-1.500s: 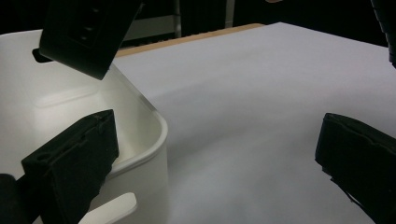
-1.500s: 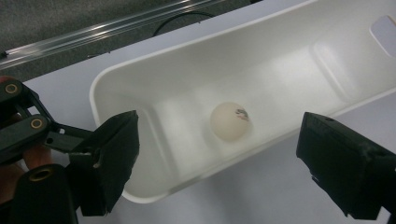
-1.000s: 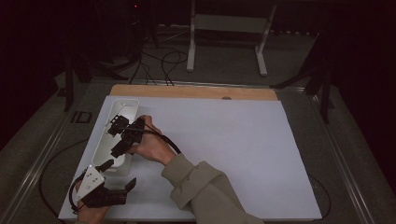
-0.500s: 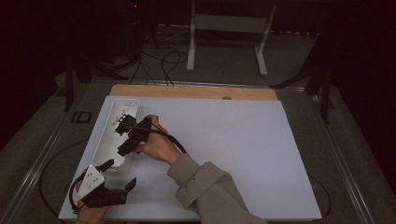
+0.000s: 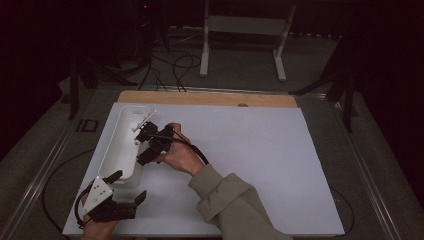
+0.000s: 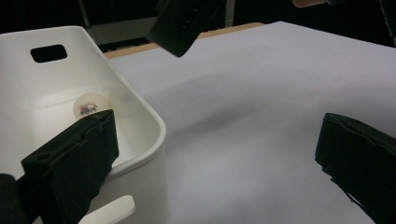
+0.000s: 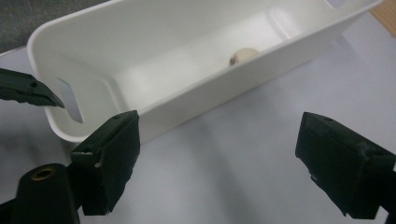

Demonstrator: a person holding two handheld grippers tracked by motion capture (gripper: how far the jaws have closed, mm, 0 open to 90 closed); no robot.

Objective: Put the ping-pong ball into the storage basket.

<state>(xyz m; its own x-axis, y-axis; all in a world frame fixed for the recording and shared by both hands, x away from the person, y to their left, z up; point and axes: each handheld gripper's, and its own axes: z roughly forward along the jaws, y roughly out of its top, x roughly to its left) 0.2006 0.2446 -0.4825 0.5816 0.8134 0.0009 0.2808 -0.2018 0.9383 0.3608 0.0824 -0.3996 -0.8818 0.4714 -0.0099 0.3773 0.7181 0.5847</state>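
Since a second ago the right gripper (image 5: 146, 145) has drawn back from over the white bin (image 5: 121, 145) toward the person — it now hovers just beside the bin's right wall, above the white sheet (image 5: 260, 165) covering the bench. Its fingers (image 7: 107, 158) are spread wide with nothing between them, and the right gripper view looks past them at the bin's long side.

Lying lengthwise near the bench's left edge, the bin has a slot handle in each end wall. A small pale ball (image 7: 243, 56) with a dark mark on it sits on the bin's floor, against the wall nearer the right gripper; in the left gripper view the same ball (image 6: 88, 106) shows beyond the left finger.

At the bench's near left corner the left gripper (image 5: 127, 187) sits low, held in the person's left hand (image 5: 100, 229), with its fingers (image 6: 74, 163) also released and wide apart. One of them is close to the bin's near end — whether it touches is unclear.
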